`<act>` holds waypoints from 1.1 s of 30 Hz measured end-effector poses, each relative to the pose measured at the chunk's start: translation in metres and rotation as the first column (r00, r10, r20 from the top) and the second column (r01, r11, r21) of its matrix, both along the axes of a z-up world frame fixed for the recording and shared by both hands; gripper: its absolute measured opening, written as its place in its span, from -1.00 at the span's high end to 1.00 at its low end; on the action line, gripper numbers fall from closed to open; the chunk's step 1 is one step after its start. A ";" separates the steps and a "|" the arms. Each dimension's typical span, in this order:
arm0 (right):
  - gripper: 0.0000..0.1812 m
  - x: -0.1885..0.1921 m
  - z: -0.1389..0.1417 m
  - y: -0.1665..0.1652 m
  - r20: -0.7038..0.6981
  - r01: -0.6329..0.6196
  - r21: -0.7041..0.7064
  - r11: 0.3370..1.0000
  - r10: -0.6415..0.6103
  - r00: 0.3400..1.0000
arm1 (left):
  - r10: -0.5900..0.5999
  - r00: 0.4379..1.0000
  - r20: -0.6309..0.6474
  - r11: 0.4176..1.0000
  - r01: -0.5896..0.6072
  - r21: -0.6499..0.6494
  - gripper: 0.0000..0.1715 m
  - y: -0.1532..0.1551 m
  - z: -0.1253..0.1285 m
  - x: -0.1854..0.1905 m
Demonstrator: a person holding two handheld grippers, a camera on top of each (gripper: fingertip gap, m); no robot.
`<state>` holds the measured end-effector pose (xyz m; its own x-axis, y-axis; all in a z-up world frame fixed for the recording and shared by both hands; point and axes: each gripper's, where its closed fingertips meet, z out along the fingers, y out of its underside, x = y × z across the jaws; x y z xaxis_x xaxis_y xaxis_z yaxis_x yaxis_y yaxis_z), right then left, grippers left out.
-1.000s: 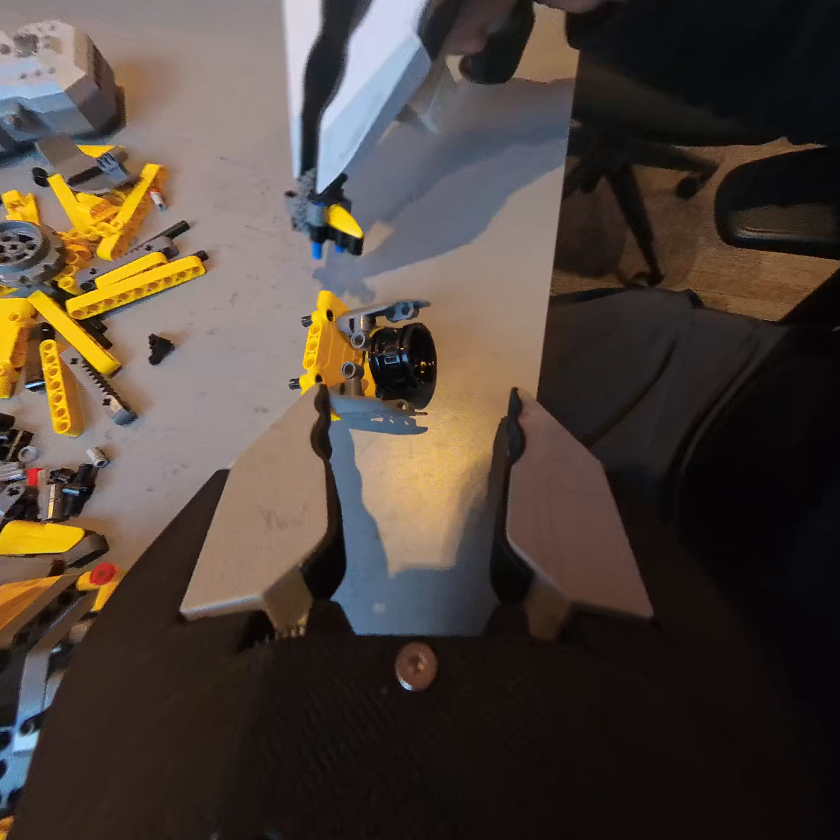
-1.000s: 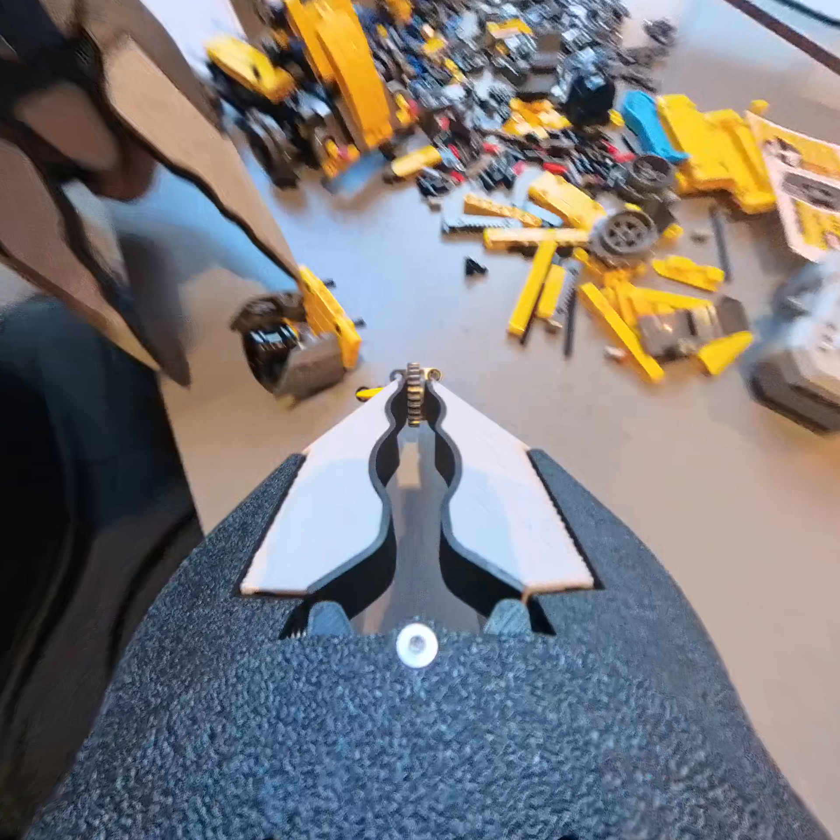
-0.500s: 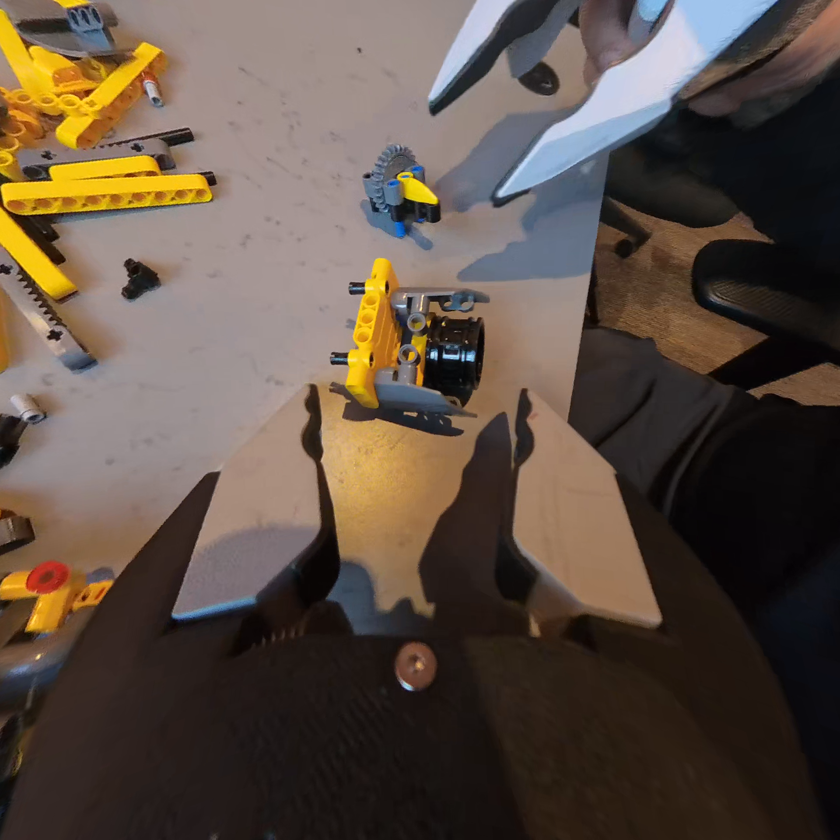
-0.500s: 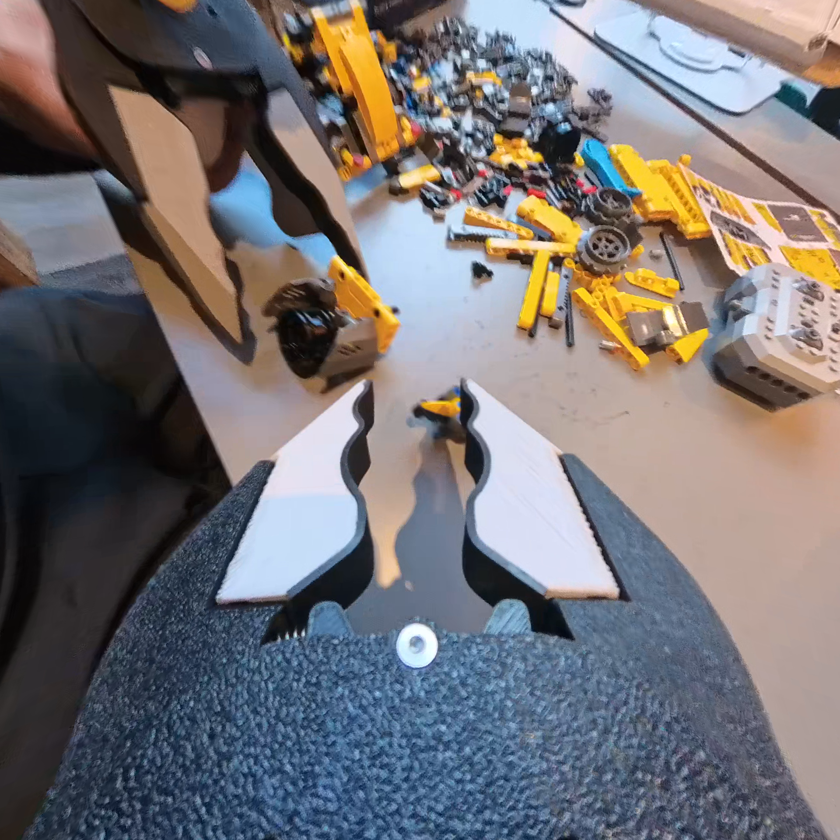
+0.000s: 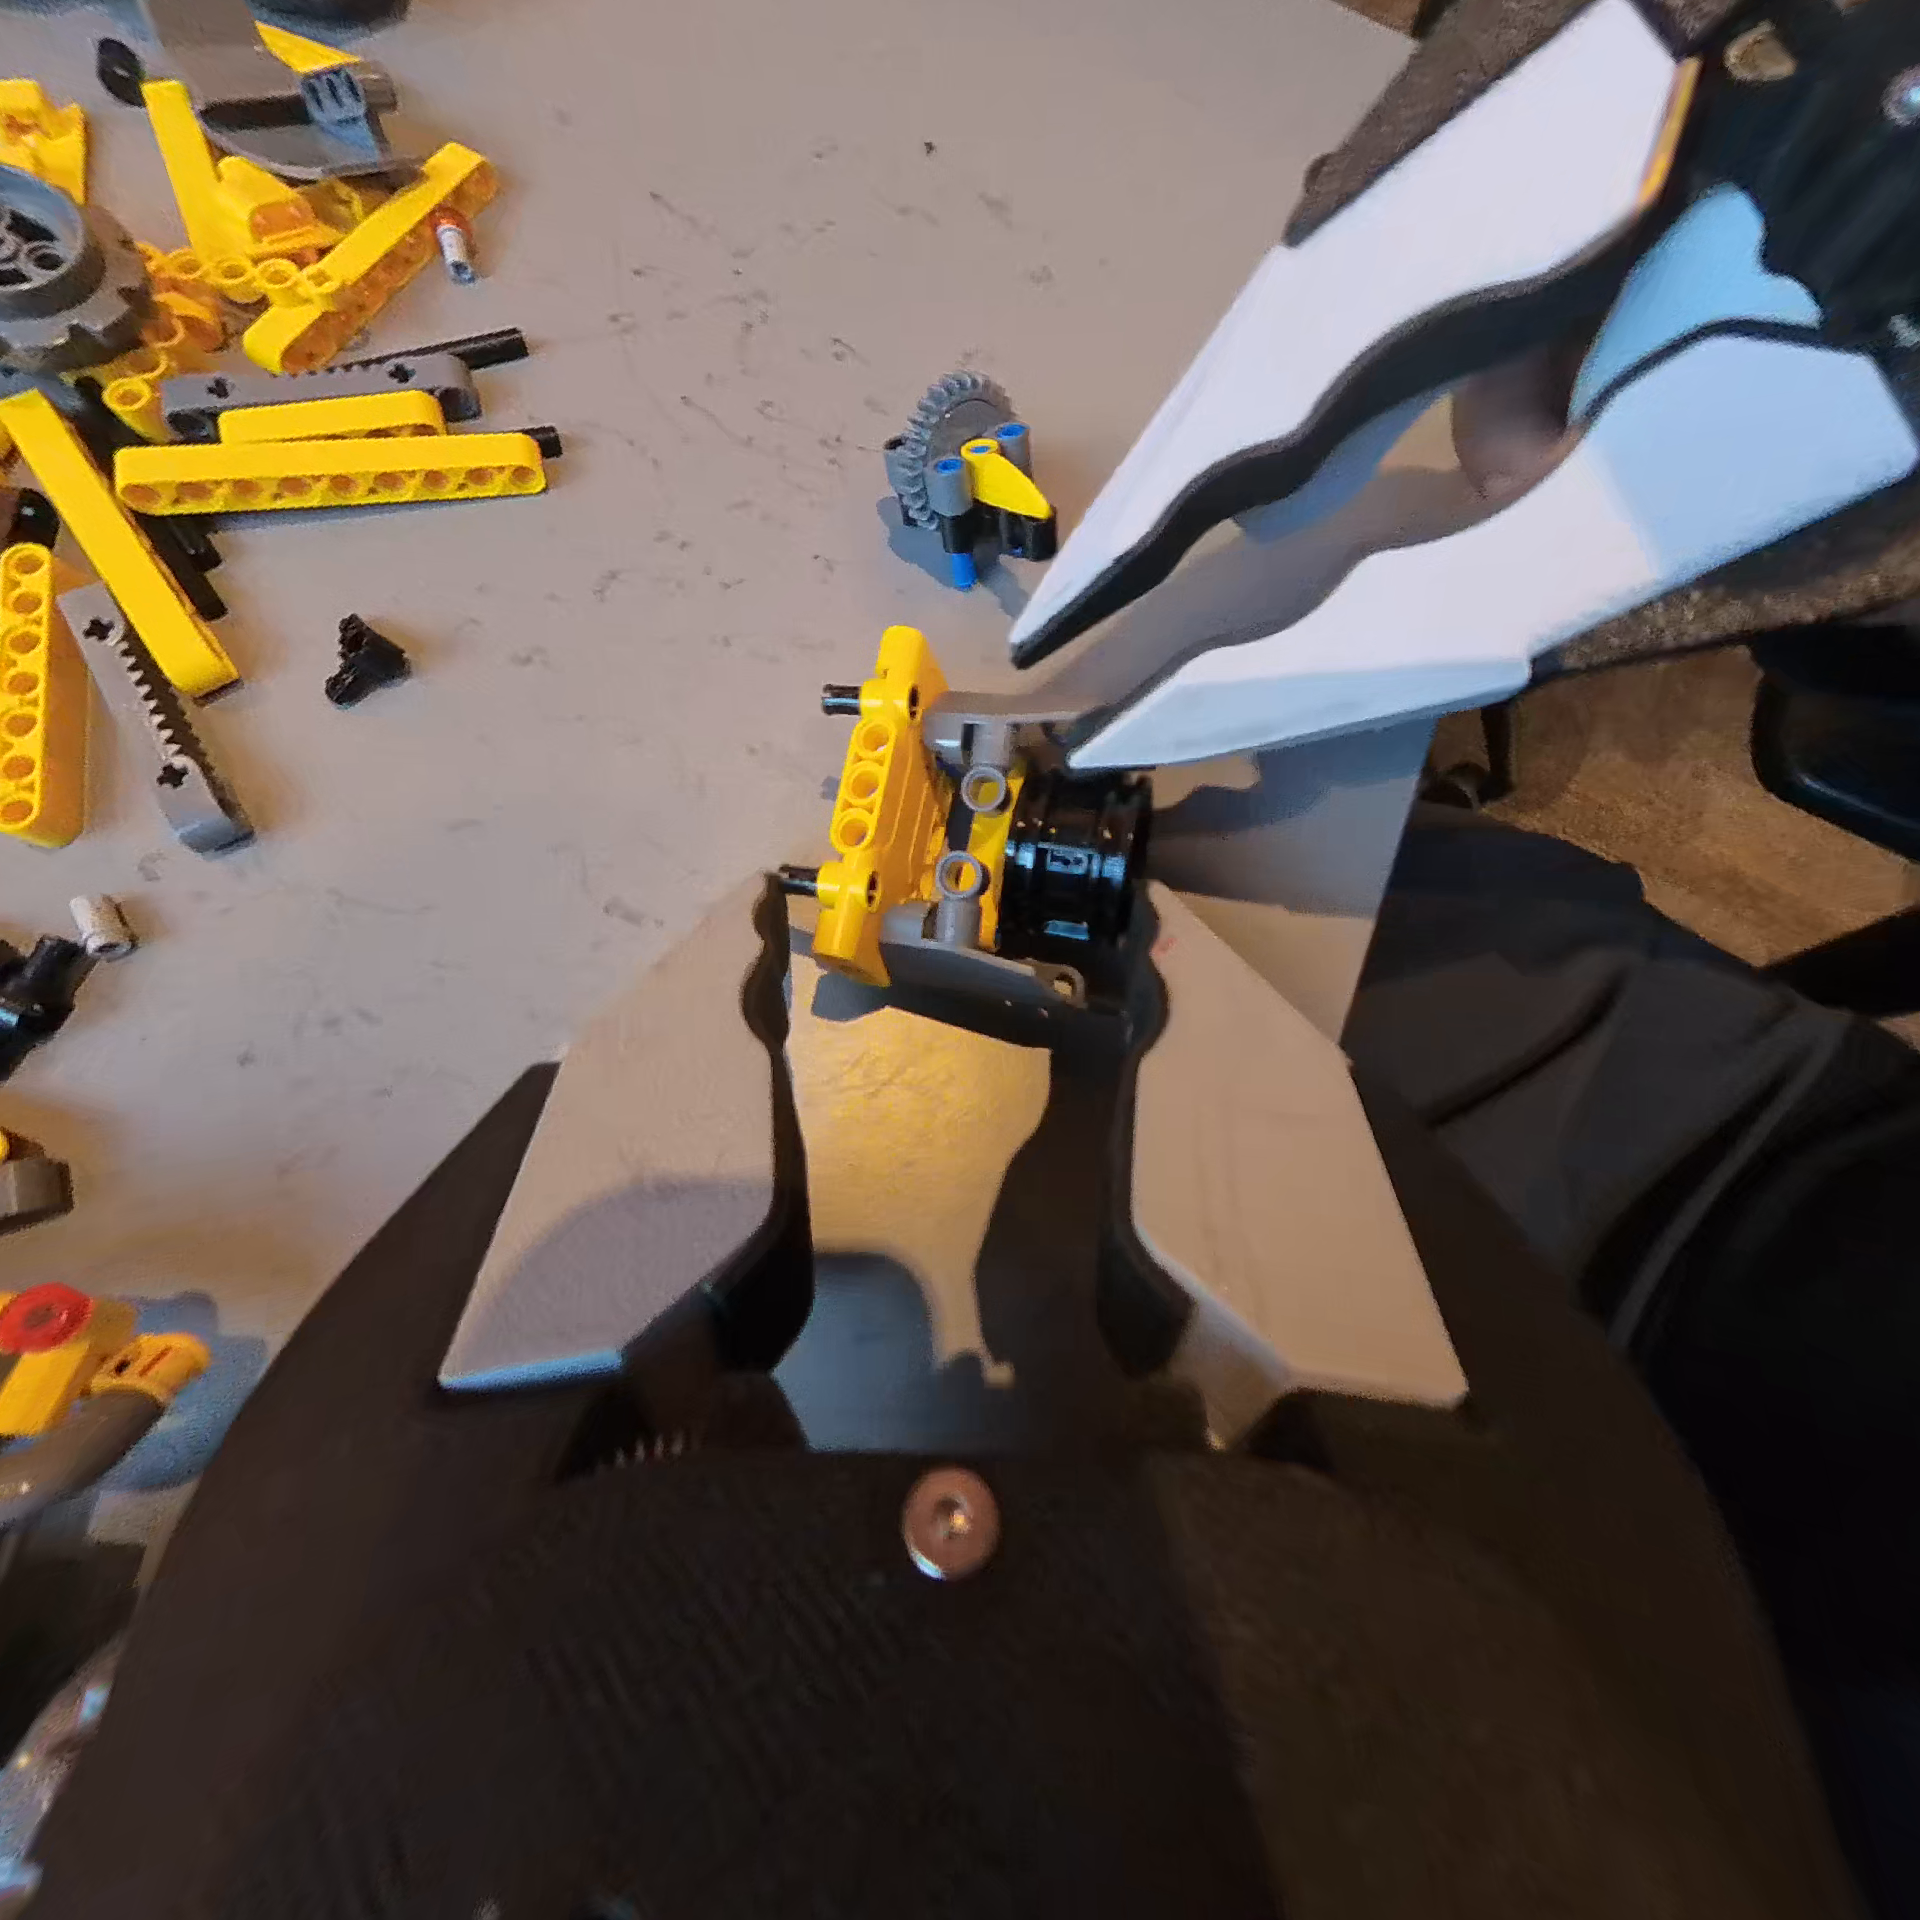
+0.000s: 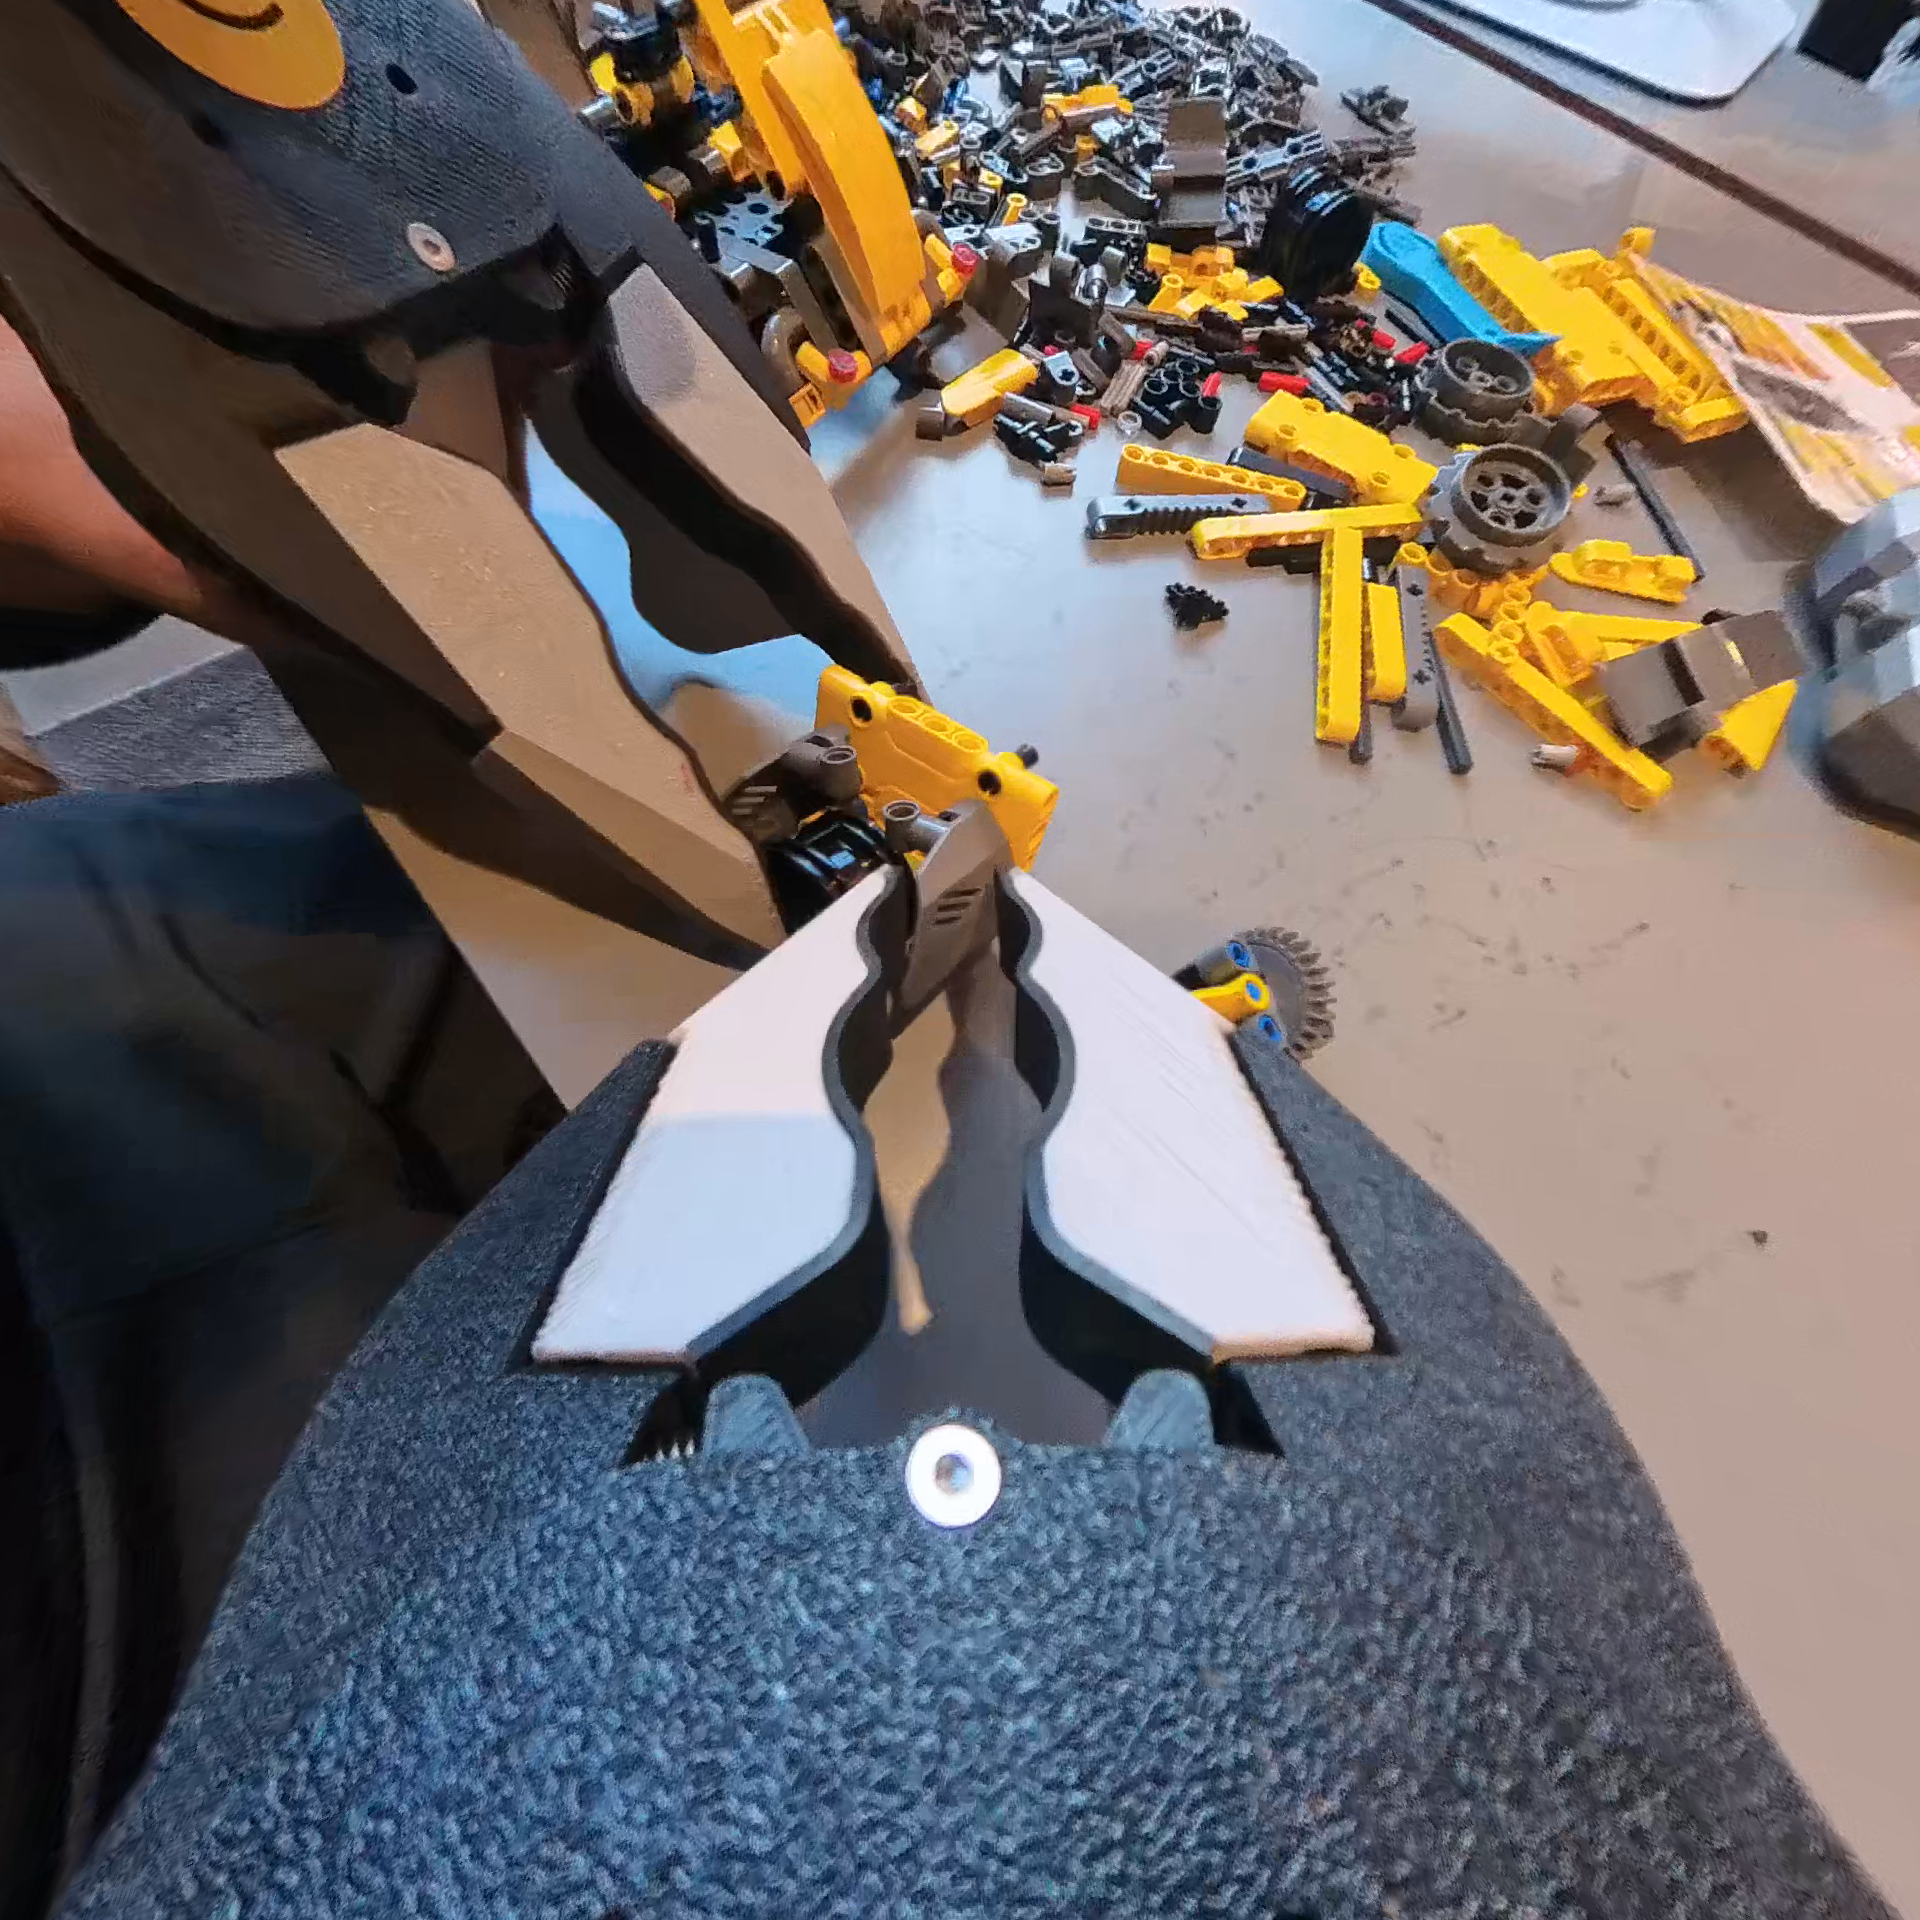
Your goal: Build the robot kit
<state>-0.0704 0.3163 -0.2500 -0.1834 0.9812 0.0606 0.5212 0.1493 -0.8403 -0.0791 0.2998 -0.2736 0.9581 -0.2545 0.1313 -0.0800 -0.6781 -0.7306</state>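
Grey and scuffed, the tabletop (image 5: 727,208) carried a wide scatter of toy building pieces, with a dark office chair (image 5: 1829,748) and brown floor beyond its near edge. Close to that edge sat a small assembly of a yellow perforated plastic block, grey connector arms and a black wheel hub (image 5: 935,831).

The left gripper (image 5: 951,914) had its grey fingers spread wide on either side of this assembly, one tip beside the yellow block and the other beside the black hub; whether the tips actually touched it could not be told. In the right wrist view the left gripper (image 6: 831,790) reached down onto the assembly (image 6: 935,748) from the upper left.

The right gripper (image 6: 945,894) had its white fingers drawn close around the flat grey panel (image 6: 961,873) projecting from the assembly, the panel lying in the narrow gap between the tips. From the left wrist view the right gripper (image 5: 1049,696) came in from the upper right, its tips meeting the grey arm at the top of the assembly.

Just beyond lay a small grey toothed gear joined to black, blue and yellow pieces (image 5: 966,468), apart from both grippers. Farther left lay long yellow beams with holes (image 5: 332,473), a grey toothed rack (image 5: 156,717) and a small black connector (image 5: 364,660). A grey spoked wheel (image 6: 1501,504) and a printed booklet (image 6: 1829,405) lay among the far pile.
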 end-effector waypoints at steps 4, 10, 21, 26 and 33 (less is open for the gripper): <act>0.88 0.001 -0.001 0.002 0.002 -0.004 0.080 0.997 0.004 1.000 | 0.049 0.999 -0.004 0.999 -0.049 0.016 0.28 0.002 0.003 0.000; 0.97 0.000 -0.007 0.009 0.004 0.033 0.232 0.972 -0.034 0.999 | 0.084 0.995 -0.058 0.995 -0.081 0.063 0.28 0.006 0.007 0.001; 0.98 -0.002 -0.011 0.013 0.005 0.146 -0.198 0.969 -0.148 0.989 | 0.115 0.984 -0.139 0.989 -0.101 0.108 0.29 0.010 0.010 -0.001; 0.97 -0.004 -0.010 0.012 0.027 0.158 -0.353 0.922 -0.159 0.987 | 0.125 0.981 -0.148 0.988 -0.109 0.108 0.29 0.010 0.009 -0.003; 0.97 -0.005 -0.011 0.010 0.048 0.174 -0.420 0.891 -0.170 0.984 | 0.130 0.982 -0.136 0.988 -0.116 0.104 0.29 0.008 0.009 -0.004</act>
<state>-0.0758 0.3265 -0.2605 -0.0081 0.9307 -0.3658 0.5147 -0.3097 -0.7995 -0.0835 0.3079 -0.2643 0.9900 -0.1384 -0.0276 -0.1080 -0.6173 -0.7792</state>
